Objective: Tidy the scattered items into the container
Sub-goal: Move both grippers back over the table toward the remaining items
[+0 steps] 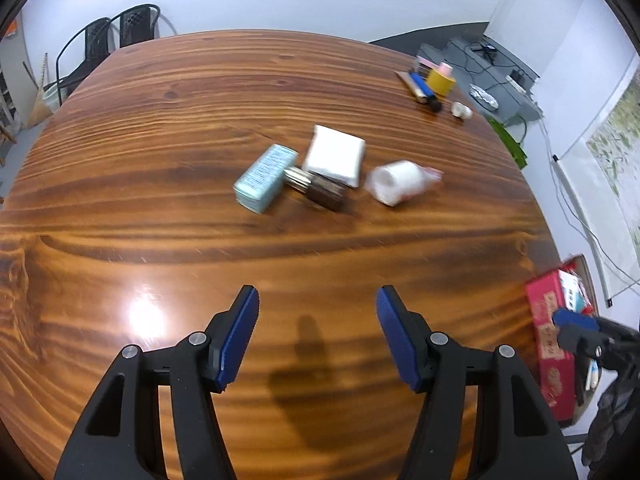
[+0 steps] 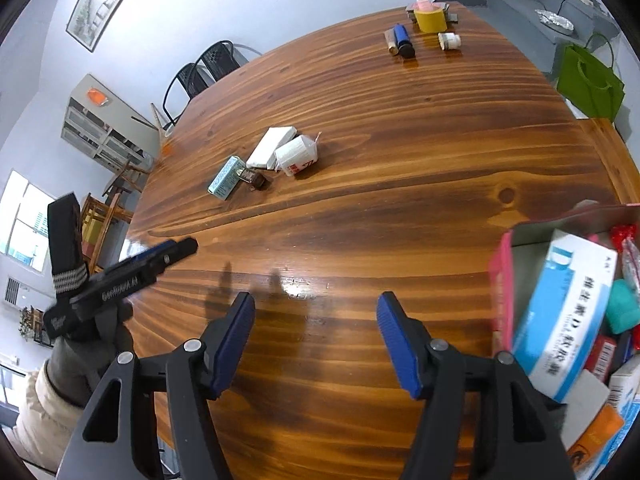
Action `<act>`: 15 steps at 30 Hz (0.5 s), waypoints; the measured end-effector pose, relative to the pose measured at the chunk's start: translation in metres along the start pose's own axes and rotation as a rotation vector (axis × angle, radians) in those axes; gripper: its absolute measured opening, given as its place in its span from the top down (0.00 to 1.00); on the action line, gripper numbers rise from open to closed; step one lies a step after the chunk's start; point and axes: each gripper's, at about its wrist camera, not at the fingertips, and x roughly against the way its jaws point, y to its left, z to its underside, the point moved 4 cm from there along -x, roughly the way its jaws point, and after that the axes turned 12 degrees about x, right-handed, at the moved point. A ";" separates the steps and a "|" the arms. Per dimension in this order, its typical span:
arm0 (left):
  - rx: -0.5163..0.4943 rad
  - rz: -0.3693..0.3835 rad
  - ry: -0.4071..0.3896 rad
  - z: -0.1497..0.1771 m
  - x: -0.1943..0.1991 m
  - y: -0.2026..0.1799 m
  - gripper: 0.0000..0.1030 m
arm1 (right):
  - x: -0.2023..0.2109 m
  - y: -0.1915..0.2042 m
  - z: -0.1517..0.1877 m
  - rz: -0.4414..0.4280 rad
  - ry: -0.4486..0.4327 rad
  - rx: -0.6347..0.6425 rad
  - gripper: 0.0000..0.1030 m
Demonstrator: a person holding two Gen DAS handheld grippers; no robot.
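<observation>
A cluster lies mid-table: a teal box point(image 1: 264, 179) point(image 2: 225, 177), a white packet point(image 1: 335, 155) point(image 2: 270, 147), a small brown bottle point(image 1: 318, 190) point(image 2: 253, 178) and a white bagged roll point(image 1: 400, 181) point(image 2: 297, 154). The pink container point(image 2: 502, 280) point(image 1: 550, 328) at the table's right edge holds several boxes, a blue-and-white one point(image 2: 564, 312) on top. My left gripper point(image 1: 316, 312) is open and empty, above bare table short of the cluster. My right gripper point(image 2: 316, 312) is open and empty, left of the container.
At the far right of the table point(image 2: 360, 220) lie a yellow tape roll point(image 2: 430, 20) point(image 1: 440, 81), a blue lighter point(image 2: 404, 40) point(image 1: 426, 90) and a white cap point(image 2: 450, 41) point(image 1: 462, 110). A green bag point(image 2: 588, 84) and black chairs point(image 1: 108, 40) stand beyond.
</observation>
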 end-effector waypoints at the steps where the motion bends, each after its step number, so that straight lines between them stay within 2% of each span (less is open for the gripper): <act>1: 0.001 -0.003 0.000 -0.005 -0.003 0.005 0.37 | -0.003 0.002 -0.001 0.002 0.004 -0.002 0.34; 7: -0.006 -0.003 0.006 -0.028 -0.021 0.022 0.37 | -0.018 0.007 -0.003 0.019 0.023 -0.026 0.34; 15: -0.044 -0.003 0.014 -0.043 -0.039 0.028 0.37 | -0.034 0.012 -0.009 0.038 0.040 -0.050 0.34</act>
